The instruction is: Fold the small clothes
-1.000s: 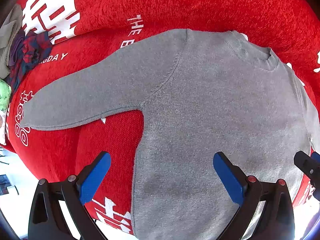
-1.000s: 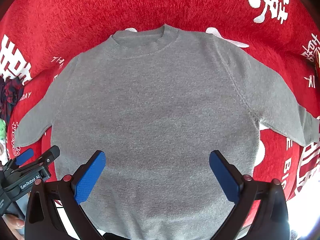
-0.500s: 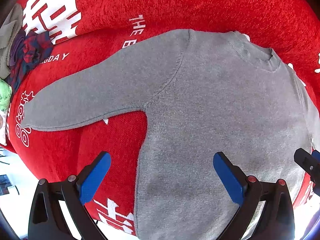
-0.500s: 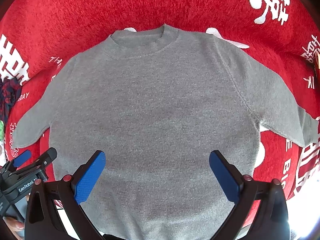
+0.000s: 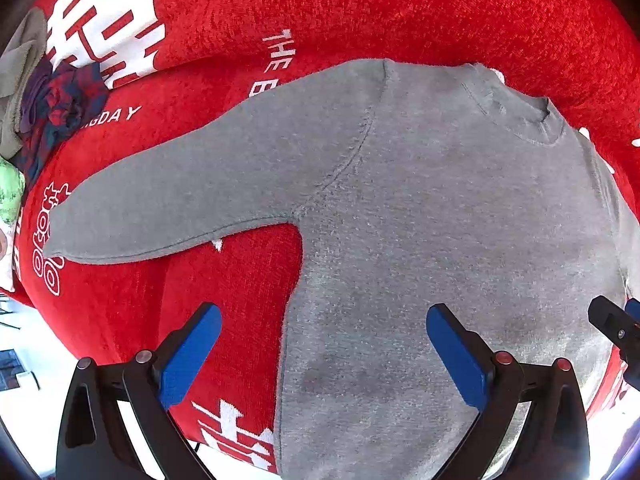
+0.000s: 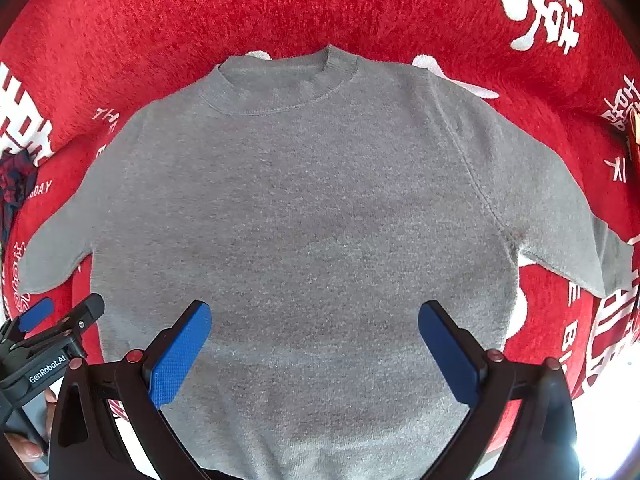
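Observation:
A grey knit sweater [image 6: 312, 208] lies flat, front up, on a red blanket, collar away from me and both sleeves spread out. In the left wrist view the sweater [image 5: 440, 220] fills the right side and its left sleeve [image 5: 180, 200] stretches to the left. My left gripper [image 5: 324, 344] is open and empty above the sweater's left side seam near the hem. My right gripper [image 6: 314, 344] is open and empty above the lower middle of the body. The left gripper also shows in the right wrist view [image 6: 48, 324] at the lower left.
The red blanket [image 5: 400, 8] with white lettering covers the whole surface. A heap of other clothes, dark plaid, purple and grey [image 5: 44, 108], lies at the far left. The blanket's near edge [image 5: 100, 344] drops off to a bright floor below.
The left gripper has drifted slightly left, so the sweater sits a bit further right in its view. The right gripper has barely moved. Both stay open.

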